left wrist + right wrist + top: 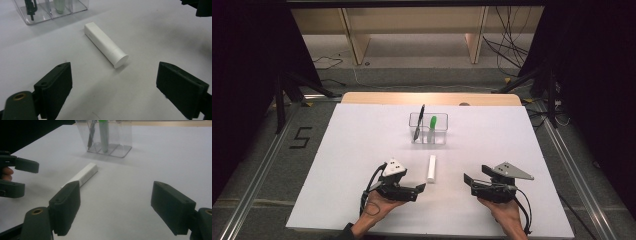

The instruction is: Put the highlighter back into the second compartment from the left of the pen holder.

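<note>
A: Both grippers, left [421, 187] and right [468, 180], hovered with jaws released, nothing between them.

B: Short white plastic tube [431, 168] lay on the white bench [362, 140] between them, before the clear organiser [428, 128]. Probably light, stiff, slippery; grip mid-body.

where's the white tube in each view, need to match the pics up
high view: white tube lies at centre, on the white table between the two grippers.
left gripper view: upper middle, round end nearest the camera.
right gripper view: left of centre, partly behind a jaw.
Shared landmark: the clear organiser beyond it.
</note>
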### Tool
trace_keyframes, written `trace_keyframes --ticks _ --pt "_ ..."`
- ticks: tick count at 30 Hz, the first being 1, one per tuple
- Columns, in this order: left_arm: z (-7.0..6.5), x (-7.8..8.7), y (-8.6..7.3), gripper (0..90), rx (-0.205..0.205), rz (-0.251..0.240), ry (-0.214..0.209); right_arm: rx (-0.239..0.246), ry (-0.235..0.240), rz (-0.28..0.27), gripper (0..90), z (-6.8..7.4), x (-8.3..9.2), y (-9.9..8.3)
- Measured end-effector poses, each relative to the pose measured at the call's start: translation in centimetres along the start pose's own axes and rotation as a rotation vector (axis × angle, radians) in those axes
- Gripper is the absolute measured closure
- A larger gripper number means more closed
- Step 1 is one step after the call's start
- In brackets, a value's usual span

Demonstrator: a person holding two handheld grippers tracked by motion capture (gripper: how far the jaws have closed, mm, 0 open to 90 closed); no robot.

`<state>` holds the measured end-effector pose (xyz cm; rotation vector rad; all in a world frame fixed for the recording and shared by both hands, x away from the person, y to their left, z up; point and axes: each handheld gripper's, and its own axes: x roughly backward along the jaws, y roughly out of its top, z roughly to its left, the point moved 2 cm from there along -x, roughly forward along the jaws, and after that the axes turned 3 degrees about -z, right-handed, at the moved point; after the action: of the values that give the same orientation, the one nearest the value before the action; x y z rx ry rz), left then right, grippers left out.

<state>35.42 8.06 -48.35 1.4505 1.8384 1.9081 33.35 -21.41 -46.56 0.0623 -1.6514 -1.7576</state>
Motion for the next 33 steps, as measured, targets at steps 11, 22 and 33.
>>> trace_keyframes --ticks 11,22,33 --pt "-0.3 -1.1 0.8 12.1 0.045 0.009 -0.005 0.000 0.001 0.007 23.6 0.3 0.6 -0.7" --pt "-0.6 -2.7 1.3 12.1 0.035 0.025 0.018 -0.008 -0.004 0.009 23.7 0.1 1.0 -1.0" --pt "-1.1 -3.8 1.9 12.6 0.003 0.046 0.056 0.001 -0.011 0.013 23.7 0.2 1.3 -1.2"
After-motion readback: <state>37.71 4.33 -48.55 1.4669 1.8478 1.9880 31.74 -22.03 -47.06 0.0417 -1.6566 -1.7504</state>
